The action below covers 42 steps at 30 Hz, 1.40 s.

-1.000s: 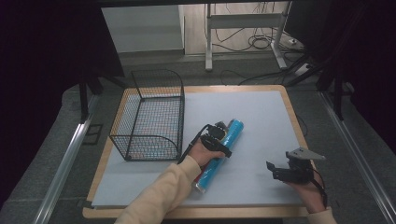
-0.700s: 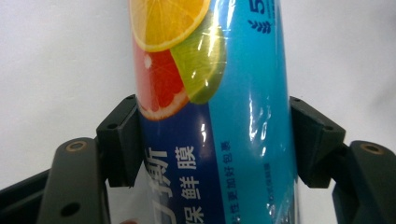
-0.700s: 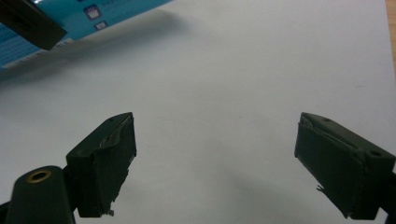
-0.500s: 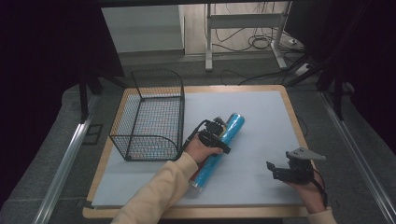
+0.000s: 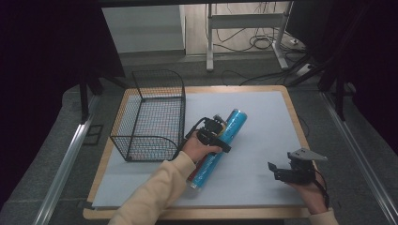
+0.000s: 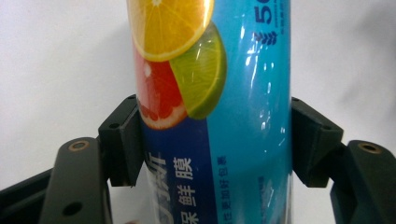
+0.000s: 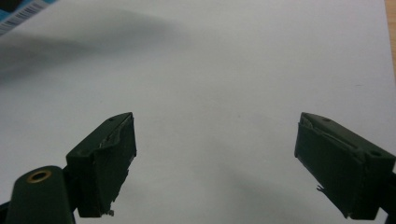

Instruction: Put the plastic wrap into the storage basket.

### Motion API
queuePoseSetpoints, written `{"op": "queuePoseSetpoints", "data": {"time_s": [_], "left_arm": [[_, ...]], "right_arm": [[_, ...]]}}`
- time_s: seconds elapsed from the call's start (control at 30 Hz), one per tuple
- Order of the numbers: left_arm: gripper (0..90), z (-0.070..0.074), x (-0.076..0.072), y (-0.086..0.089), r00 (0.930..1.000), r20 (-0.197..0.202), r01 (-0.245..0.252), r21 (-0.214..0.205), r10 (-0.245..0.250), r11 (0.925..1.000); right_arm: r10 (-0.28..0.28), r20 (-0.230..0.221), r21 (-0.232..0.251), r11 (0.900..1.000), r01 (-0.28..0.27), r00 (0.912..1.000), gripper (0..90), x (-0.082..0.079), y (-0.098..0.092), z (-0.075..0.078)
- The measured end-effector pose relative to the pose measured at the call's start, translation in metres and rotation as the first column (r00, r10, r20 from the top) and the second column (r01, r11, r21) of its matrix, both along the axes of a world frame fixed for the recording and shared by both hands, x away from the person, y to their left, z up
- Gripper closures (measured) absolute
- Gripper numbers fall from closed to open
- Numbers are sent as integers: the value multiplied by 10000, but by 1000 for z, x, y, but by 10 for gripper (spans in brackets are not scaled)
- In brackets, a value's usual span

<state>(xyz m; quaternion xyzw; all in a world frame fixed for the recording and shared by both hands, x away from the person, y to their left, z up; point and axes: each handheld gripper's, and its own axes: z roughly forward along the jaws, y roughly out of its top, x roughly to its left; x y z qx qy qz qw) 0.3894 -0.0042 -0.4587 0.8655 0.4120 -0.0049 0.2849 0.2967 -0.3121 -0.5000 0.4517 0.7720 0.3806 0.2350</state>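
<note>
A long blue tube (image 5: 219, 149) is seen at the centre of the high view, laid diagonally from lower left to upper right. Citrus slices and white characters are printed on its glossy wrap (image 6: 212, 112). A wire basket (image 5: 151, 115) stands just left.

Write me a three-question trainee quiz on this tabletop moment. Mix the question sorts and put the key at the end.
1. True or false: the left gripper has a jaw on each side of the blue cling-film tube.
2. Multiple choice: where does the wire basket stand relative to the tube in the high view? A) to its left B) to its right C) on top of it
3. Fill in: the right gripper is ____, with the white table cover beneath its jaws.

Key:
1. True; both pads sit against the tube's sides.
2. A
3. open; nothing sits between its jaws.
</note>
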Motion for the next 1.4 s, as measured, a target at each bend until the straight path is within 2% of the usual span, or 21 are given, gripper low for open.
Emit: {"op": "queuePoseSetpoints", "data": {"time_s": [0.4, 0.77, 1.13, 1.4], "left_arm": [[316, 16, 0, 13, 9998, 177, -16, -250, 20, 9997], [318, 35, -3, 22, 9986, 531, -41, -549, 71, 9985], [320, 47, -3, 29, 9970, 757, -71, -780, 130, 9969], [321, 63, -6, 37, 9934, 1129, -63, -1031, 180, 9947]], "right_arm": [[-52, -36, -24, 10000, 52, 10000, 127, 0, 0, 0], [-45, -40, -36, 10000, 45, 10000, 127, 0, 0, 0], [-61, -67, 8, 10000, 61, 10000, 127, 0, 0, 0], [-59, -75, 3, 10000, 59, 10000, 127, 1, 1, 0]]}}
